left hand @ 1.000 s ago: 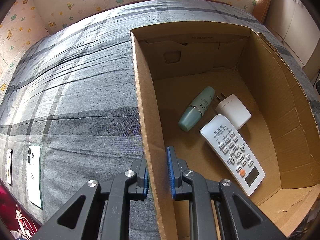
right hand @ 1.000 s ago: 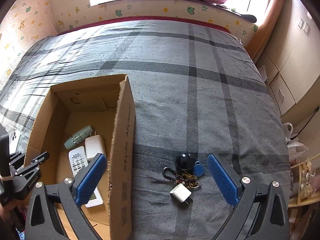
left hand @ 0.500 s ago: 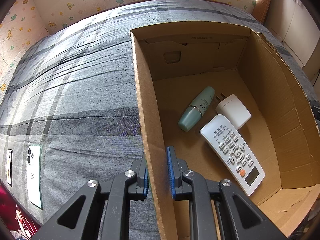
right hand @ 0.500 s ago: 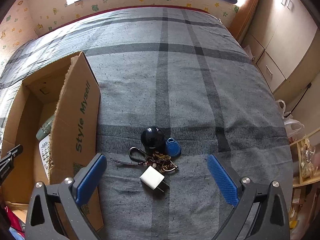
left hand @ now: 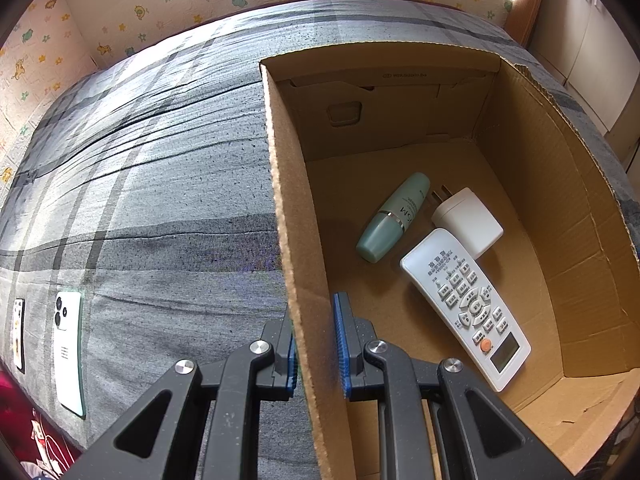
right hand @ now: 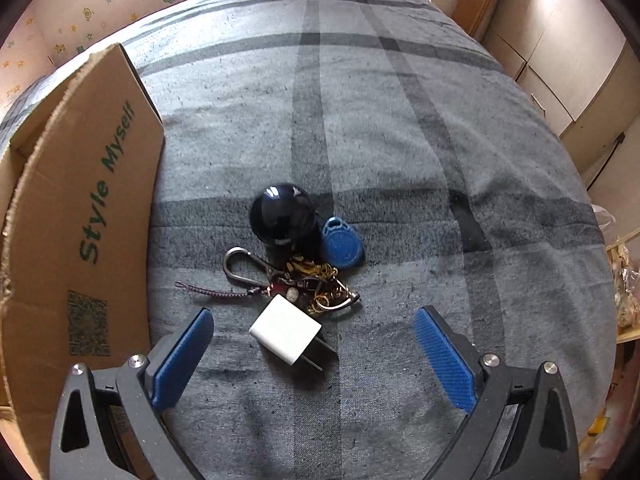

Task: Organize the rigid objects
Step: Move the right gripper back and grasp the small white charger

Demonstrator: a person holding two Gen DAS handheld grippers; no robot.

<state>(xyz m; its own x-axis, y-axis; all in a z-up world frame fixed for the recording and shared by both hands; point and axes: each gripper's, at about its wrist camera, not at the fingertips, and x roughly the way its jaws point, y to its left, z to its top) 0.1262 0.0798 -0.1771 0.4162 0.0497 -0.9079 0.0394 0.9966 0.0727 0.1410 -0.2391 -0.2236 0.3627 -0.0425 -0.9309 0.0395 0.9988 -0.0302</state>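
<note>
My left gripper [left hand: 316, 344] is shut on the left wall of the cardboard box [left hand: 286, 208], one pad on each side of the card. On the box floor lie a green bottle [left hand: 394, 216], a white charger [left hand: 468, 220] and a white remote [left hand: 466, 304]. My right gripper [right hand: 314, 354] stands wide open, low over the grey plaid bed. A small white plug adapter [right hand: 286, 330] lies between its fingers, touching neither pad. Just beyond it sits a bunch of keys [right hand: 308, 280] with a carabiner, a black dome [right hand: 284, 216] and a blue fob [right hand: 342, 242].
The box's outer wall [right hand: 84, 240], printed "Style Myself", stands close to my right gripper's left finger. A white phone [left hand: 68, 344] and a thin white device [left hand: 18, 332] lie on the bed at the left. Cupboards [right hand: 568, 52] stand right of the bed.
My right gripper has come down and shifted right from over the box, so the adapter and keys now loom larger between its open fingers. The left gripper has not moved.
</note>
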